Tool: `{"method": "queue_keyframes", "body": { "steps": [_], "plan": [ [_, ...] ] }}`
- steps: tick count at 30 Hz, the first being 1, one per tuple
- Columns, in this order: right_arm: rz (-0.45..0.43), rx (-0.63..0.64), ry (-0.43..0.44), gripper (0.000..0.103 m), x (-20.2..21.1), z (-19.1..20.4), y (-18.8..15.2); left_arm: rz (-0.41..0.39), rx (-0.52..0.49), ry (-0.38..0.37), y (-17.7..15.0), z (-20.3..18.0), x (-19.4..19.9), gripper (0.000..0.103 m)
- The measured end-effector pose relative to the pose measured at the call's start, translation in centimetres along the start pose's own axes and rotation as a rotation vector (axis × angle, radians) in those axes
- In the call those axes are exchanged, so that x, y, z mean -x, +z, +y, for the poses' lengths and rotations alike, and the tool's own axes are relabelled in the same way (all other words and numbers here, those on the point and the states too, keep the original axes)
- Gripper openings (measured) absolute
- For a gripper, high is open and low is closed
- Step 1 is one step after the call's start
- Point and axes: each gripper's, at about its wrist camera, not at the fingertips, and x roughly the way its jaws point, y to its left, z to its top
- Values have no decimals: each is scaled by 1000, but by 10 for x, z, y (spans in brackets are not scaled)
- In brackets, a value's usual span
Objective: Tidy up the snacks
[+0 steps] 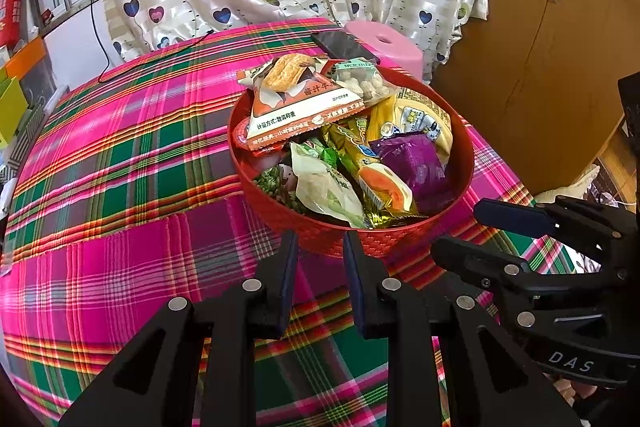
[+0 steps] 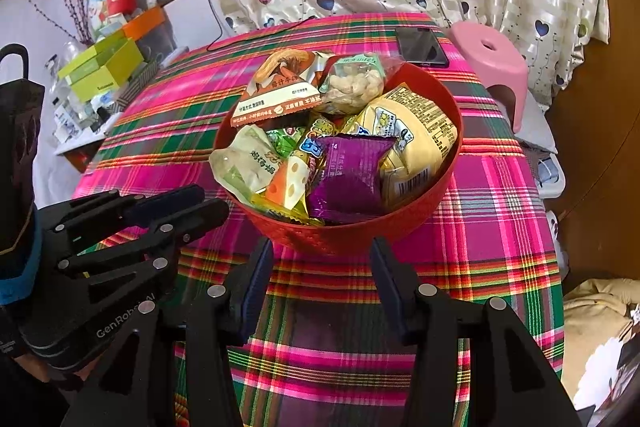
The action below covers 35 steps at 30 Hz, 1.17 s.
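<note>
Both grippers hover just short of the bowl, pointing down at it, and neither has anything in it. The left gripper [image 1: 320, 247] has its jaws drawn in as near together as they go, only bare cloth showing through the slot between them. The right gripper [image 2: 322, 255] stands half spread, also empty. Looks to me like both are parked, waiting.

Just beyond the fingertips sits the red bowl [image 2: 448, 171], heaped with snack packets [image 2: 340, 139]: a purple packet [image 2: 348, 175] near the front, a yellow bag [image 2: 416, 147] against the right wall, an orange-and-white packet [image 2: 276, 95] propped high at the back beside a clear bag of nuts [image 2: 352, 87]. Everything seems gathered in the one bowl, so I'd judge the tidying is about done.

It all rests on a plaid tablecloth [image 2: 500, 207]; a phone [image 2: 420, 47] lies behind the bowl, a pink stool [image 2: 492, 67] beyond the edge.
</note>
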Motion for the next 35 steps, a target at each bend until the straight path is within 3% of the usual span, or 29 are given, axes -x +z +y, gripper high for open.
{"method": "queue_keyframes", "body": {
  "steps": [35],
  "plan": [
    [-6,-2,-5,50,8,-2,1,-16,-25,-15,-3,-9,12,24]
  ]
}}
